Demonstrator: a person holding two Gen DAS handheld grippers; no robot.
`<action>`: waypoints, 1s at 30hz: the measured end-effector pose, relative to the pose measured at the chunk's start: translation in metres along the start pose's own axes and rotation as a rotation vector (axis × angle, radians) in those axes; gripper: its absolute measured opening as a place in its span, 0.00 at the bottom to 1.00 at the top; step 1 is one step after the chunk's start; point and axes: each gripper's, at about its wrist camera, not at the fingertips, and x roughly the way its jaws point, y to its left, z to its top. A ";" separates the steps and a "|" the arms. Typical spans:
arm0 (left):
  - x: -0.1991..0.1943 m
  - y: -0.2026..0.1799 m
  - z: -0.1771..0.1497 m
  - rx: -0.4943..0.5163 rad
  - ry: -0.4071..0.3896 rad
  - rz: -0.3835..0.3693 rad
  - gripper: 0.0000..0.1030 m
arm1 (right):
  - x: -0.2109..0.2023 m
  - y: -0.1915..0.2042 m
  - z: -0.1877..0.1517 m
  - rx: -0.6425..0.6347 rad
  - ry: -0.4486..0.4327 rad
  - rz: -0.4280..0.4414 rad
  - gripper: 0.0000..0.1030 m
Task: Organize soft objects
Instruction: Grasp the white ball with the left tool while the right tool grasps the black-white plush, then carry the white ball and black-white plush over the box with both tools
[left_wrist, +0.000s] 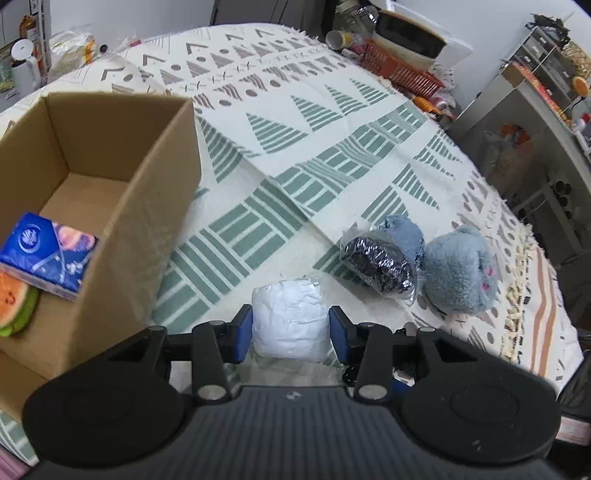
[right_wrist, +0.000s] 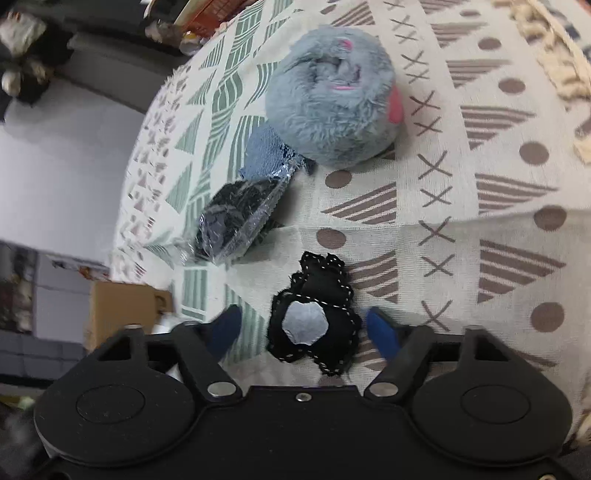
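Note:
My left gripper (left_wrist: 291, 326) is shut on a white wrapped soft bundle (left_wrist: 290, 321), its blue pads pressing both sides, just right of an open cardboard box (left_wrist: 147, 206). The box holds a blue tissue pack (left_wrist: 50, 254) and a watermelon-slice toy (left_wrist: 14, 302). Further right lie a black item in clear wrap (left_wrist: 380, 266), a blue cloth (left_wrist: 404, 236) and a grey plush (left_wrist: 460, 273). My right gripper (right_wrist: 304, 328) is open, its fingers either side of a black stitched felt toy (right_wrist: 314, 314) with a grey patch, not touching it. Beyond it lie the wrapped black item (right_wrist: 236, 218), the blue cloth (right_wrist: 264, 151) and the grey plush (right_wrist: 332, 99).
A patterned cloth (left_wrist: 332, 147) covers the table. Red basket and dark bowl (left_wrist: 406, 48) stand at the far edge, shelving (left_wrist: 535, 110) to the right. In the right wrist view, the box (right_wrist: 125, 306) appears at lower left beyond the table's edge.

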 end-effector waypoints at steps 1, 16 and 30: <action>-0.004 0.000 0.001 0.012 -0.008 0.005 0.41 | -0.001 0.003 -0.002 -0.018 -0.007 -0.020 0.49; -0.070 0.012 0.020 0.082 -0.107 -0.059 0.41 | -0.047 0.007 -0.020 -0.011 -0.144 0.051 0.32; -0.120 0.049 0.039 0.129 -0.224 -0.109 0.41 | -0.086 0.032 -0.033 -0.073 -0.282 0.028 0.33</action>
